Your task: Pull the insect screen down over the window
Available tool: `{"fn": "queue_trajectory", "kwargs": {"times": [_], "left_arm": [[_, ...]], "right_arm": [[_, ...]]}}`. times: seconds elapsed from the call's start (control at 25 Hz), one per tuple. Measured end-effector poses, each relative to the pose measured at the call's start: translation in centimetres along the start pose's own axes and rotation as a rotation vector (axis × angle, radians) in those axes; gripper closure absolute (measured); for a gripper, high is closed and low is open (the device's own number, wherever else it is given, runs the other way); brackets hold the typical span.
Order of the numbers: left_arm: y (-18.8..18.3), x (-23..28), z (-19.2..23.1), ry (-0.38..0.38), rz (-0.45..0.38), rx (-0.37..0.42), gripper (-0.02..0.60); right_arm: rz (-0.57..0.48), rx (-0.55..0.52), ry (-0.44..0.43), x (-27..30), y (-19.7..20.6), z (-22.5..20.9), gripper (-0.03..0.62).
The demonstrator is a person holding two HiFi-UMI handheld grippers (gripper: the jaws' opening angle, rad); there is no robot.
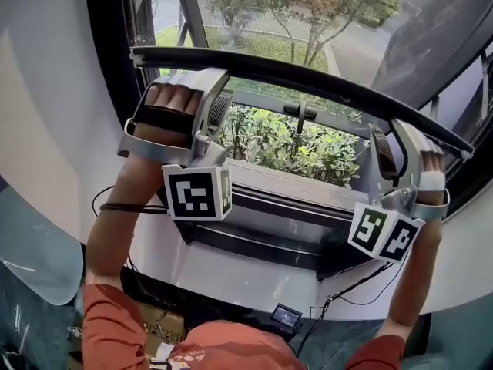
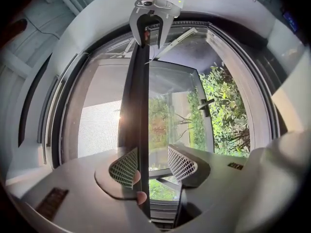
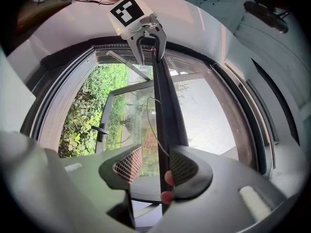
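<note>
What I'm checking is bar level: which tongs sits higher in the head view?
The left tongs, around the screen bar near its left end; the right tongs sits clearly lower, at the picture's right.

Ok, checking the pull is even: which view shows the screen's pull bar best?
The head view: the pull bar shows side-on, end to end. The left gripper view and right gripper view show it only lengthwise, foreshortened, running away between their jaws.

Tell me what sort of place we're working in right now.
Indoors at a window, probably a room in a home or office. A dark screen bar crosses the glass, a window handle sits on the frame, and green shrubs grow just outside, beyond the white sill.
</note>
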State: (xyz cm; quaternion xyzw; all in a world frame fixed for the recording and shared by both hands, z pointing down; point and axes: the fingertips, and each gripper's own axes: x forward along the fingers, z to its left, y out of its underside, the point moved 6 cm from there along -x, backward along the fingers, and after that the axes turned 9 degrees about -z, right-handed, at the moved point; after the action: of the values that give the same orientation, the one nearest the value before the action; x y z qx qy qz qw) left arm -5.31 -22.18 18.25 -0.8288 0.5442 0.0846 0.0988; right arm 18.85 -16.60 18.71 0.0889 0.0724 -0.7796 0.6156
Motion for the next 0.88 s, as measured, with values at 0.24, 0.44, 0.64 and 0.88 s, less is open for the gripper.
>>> {"fn": "queue_trajectory", "kwargs": {"times": [0.24,0.44,0.64,0.88], "left_arm": [[-0.1,-0.7,-2.2,0.064,-0.008,-0.02,0.387],[0.0,-0.7,-2.4,0.115,-0.012,-0.05,0.387],[0.1,-0.9,-2.2,0.151,-0.02,-0.053,0.387],[-0.3,-2.1,-6.9,0.189,-0.026,-0.063,0.387]], "right_arm": [[0.002,0.055,-0.055,-0.6,-0.2,2.0,0.414],[0.01,0.082,-0.09,-0.5,-0.2,1.9,0.413],[0.016,0.113,-0.101,-0.6,-0.5,1.7,0.413],[0.031,0.127,-0.143,-1.6,-0.4,6.5,0.413]]}}
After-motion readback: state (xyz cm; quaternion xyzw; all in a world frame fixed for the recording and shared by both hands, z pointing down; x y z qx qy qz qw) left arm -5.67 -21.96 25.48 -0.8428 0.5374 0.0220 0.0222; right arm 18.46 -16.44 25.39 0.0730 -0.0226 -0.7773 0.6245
